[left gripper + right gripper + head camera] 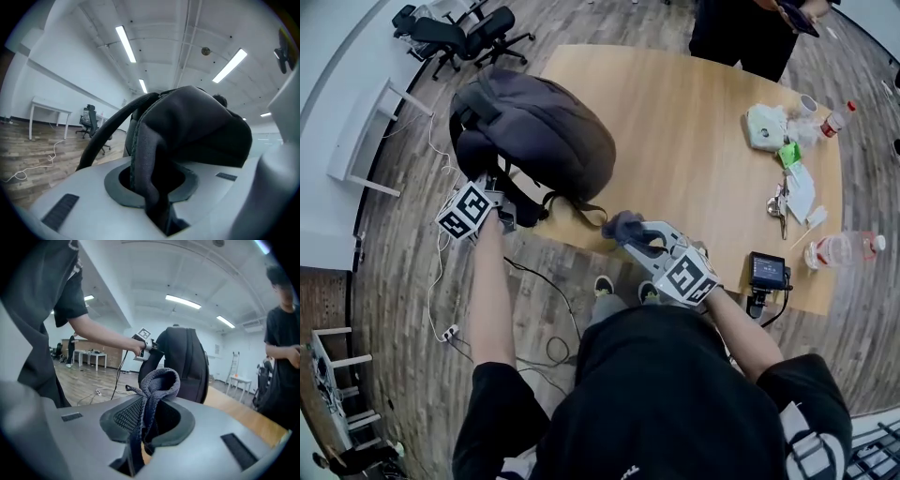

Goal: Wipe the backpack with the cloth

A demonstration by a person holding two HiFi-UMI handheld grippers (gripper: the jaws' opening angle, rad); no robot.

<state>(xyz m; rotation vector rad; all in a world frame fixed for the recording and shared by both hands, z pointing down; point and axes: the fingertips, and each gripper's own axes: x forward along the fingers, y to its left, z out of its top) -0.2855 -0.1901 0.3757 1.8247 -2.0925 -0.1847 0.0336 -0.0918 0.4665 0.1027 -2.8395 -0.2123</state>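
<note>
Right tool [630,238] clamps cloth [157,379]; left tool [508,217] clamps backpack strap [149,183]; backpack [540,126] lies on table [680,120].

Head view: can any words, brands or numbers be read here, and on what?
None can be read.
Left marker cube and right marker cube: square patterns, no words.
Lying bottle, label: too small.
Small screen: too small.
Shirt print: unreadable.
</note>
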